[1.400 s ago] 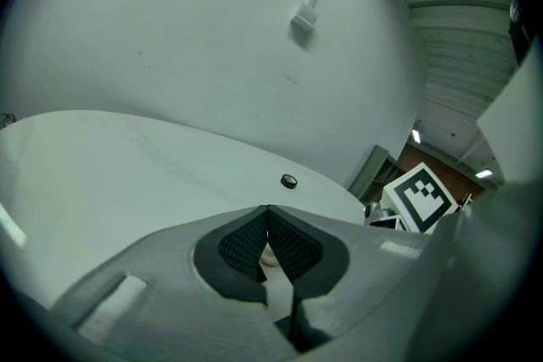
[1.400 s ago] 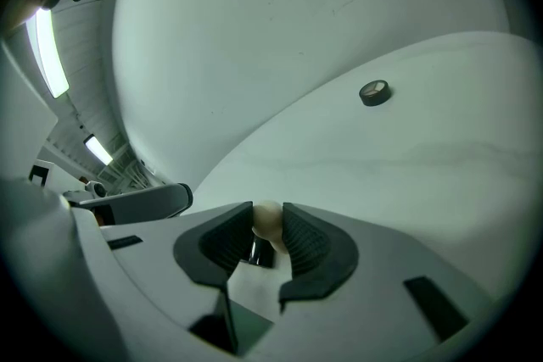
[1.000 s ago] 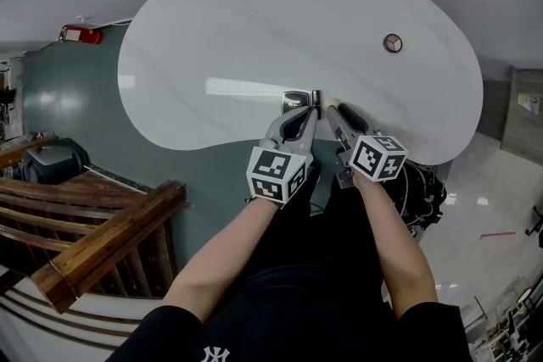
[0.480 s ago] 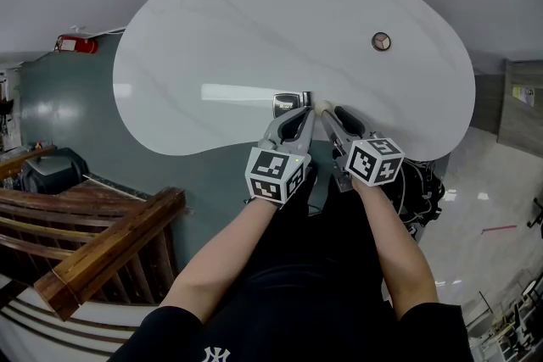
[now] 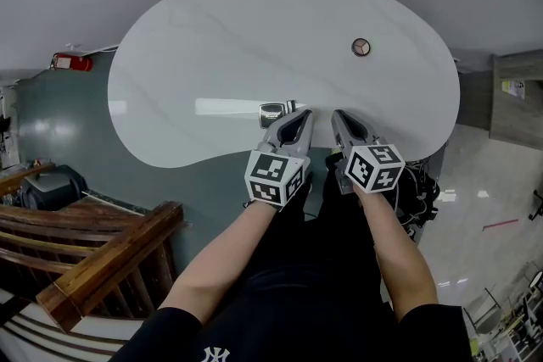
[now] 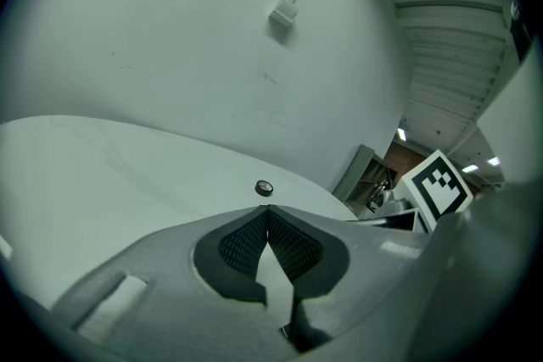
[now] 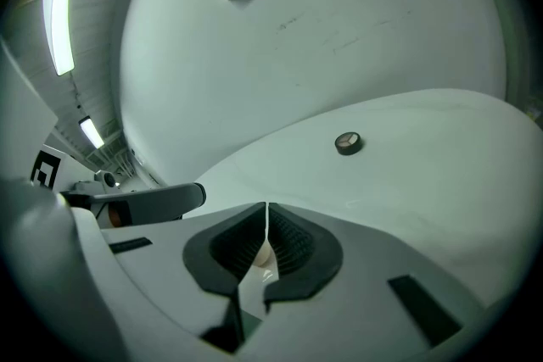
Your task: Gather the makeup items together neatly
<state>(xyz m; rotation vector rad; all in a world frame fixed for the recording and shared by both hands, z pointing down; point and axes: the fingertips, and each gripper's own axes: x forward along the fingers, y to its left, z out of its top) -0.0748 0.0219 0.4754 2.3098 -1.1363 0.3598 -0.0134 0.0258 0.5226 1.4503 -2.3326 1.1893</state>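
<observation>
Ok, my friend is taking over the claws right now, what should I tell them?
Left claw: shut, empty, at the near edge of the table, beside the small silver case.
Right claw: closing, tips already together. A small beige thing shows between its pads; I can't tell if it is pinched.
Round compact: alone, far across the table.
Done: the case and the beige thing are near each other.
Left: bring the compact over and tidy the group.
</observation>
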